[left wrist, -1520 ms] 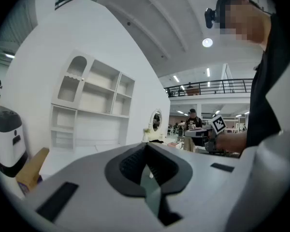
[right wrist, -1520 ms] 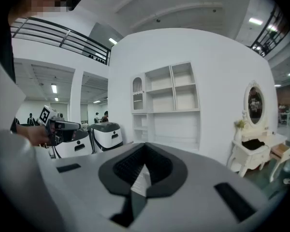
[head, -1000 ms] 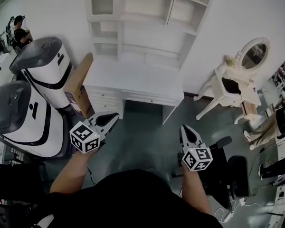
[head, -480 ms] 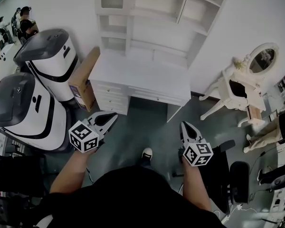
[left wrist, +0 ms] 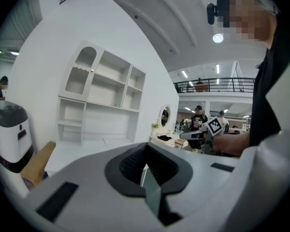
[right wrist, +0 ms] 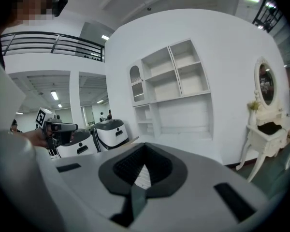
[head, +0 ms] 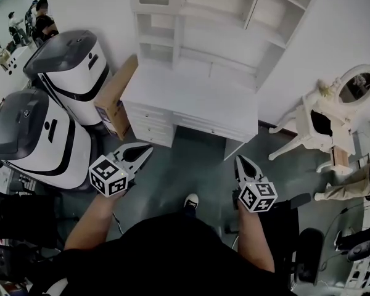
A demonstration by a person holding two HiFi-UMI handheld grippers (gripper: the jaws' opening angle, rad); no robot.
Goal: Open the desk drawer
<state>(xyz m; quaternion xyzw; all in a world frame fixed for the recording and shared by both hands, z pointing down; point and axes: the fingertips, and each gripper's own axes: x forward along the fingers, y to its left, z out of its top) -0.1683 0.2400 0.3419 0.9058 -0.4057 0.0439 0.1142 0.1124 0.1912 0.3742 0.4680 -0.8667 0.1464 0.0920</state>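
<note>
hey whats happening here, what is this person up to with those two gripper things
A person stands in front of a white desk with open shelves on top, holding a two-jaw gripper in each hand. The left gripper and the right gripper both have their jaws together with nothing between them, and both hang short of the desk, touching nothing. The desk drawers all look closed, so the opening has not yet begun.

One white desk [head: 191, 100], two grippers [head: 149, 147] [head: 240, 160], two grey-topped machines [head: 71, 73] [head: 34, 137], one cardboard box [head: 117, 97], one dressing table [head: 320, 128], one mirror [head: 357, 85]
</note>
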